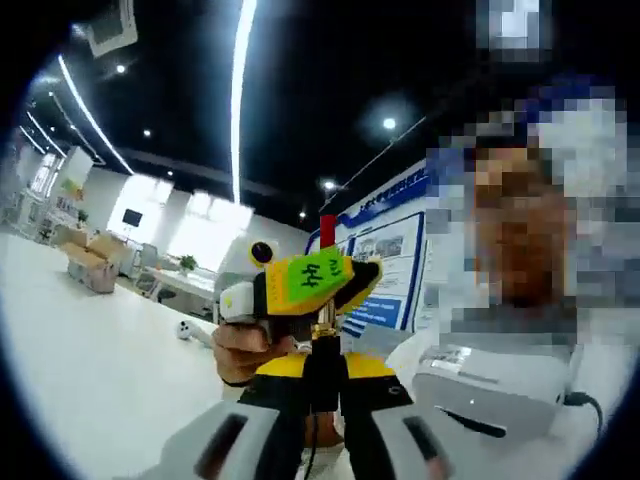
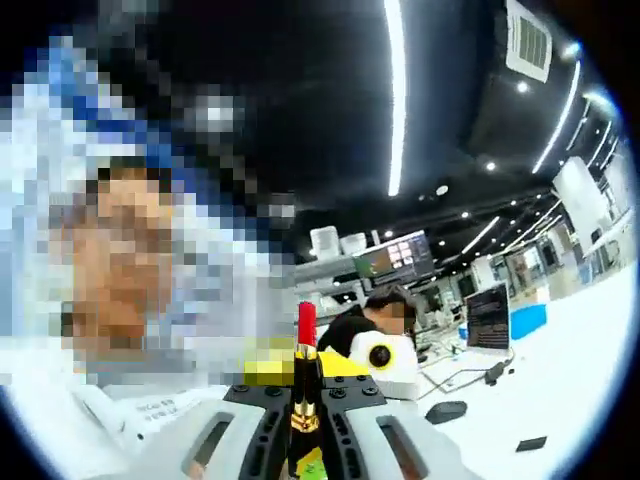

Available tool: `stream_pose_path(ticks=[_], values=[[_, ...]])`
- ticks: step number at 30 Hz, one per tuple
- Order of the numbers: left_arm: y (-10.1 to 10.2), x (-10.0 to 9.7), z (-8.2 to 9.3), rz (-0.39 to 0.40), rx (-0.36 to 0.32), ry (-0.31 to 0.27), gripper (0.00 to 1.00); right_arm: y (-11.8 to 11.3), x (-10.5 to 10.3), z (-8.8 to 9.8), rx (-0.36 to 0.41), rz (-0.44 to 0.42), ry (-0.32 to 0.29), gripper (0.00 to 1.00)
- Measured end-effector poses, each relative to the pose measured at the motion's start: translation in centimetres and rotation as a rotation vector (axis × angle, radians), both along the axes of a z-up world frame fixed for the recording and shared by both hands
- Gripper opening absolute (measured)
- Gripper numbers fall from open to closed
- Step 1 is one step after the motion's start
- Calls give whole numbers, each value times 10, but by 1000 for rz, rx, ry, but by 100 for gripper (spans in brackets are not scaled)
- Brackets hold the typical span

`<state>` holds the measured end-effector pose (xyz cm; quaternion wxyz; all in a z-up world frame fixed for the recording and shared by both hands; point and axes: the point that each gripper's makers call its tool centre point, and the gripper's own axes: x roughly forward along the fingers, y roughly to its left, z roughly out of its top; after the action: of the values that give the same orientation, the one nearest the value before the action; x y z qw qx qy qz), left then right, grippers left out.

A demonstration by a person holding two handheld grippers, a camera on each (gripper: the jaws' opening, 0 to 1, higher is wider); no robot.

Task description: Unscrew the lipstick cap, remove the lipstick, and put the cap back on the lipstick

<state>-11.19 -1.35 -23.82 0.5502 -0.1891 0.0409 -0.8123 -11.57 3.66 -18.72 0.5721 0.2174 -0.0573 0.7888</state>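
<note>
**Lipstick held up between my two grippers, red tip out**

In the left gripper view my left gripper (image 1: 318, 400) has its two jaws drawn together on a thin dark piece, which I take to be part of the lipstick (image 1: 326, 232), though I cannot tell which part. Above the jaws, the red tip of the lipstick stands up, with a gold band lower down where it meets the other gripper. My right gripper (image 1: 300, 285) comes in just beyond, yellow and black with a green label, sitting crosswise right over my left jaws and touching the same stick. A hand (image 1: 245, 350) wraps its handle from the left side of the view.

In the right gripper view my right gripper (image 2: 303, 435) is closed on the lipstick (image 2: 306, 385): the black tube with gold lettering sits upright between the jaws, a gold collar above it, and the red stick pokes out on top, uncovered. My left gripper (image 2: 375, 360) shows just behind it, white and yellow.

I cannot pick out the cap as a separate piece in either view.

A white table (image 1: 90, 350) spreads out on the left of the left gripper view.
</note>
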Motion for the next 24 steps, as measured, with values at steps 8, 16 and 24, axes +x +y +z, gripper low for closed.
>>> stream_pose_path(ticks=[8, 16, 24], values=[[-4, 1, -1, 57, -2, -22, 13, -1, 5, 0, 4, -24, 6, 6], [-1, 35, -10, 252, 61, -116, 29, -2, 27, -5, -56, -214, -71, 6], [-3, 82, -22, 581, 171, -277, 42, -3, 73, -20, -210, -605, -243, 6]])
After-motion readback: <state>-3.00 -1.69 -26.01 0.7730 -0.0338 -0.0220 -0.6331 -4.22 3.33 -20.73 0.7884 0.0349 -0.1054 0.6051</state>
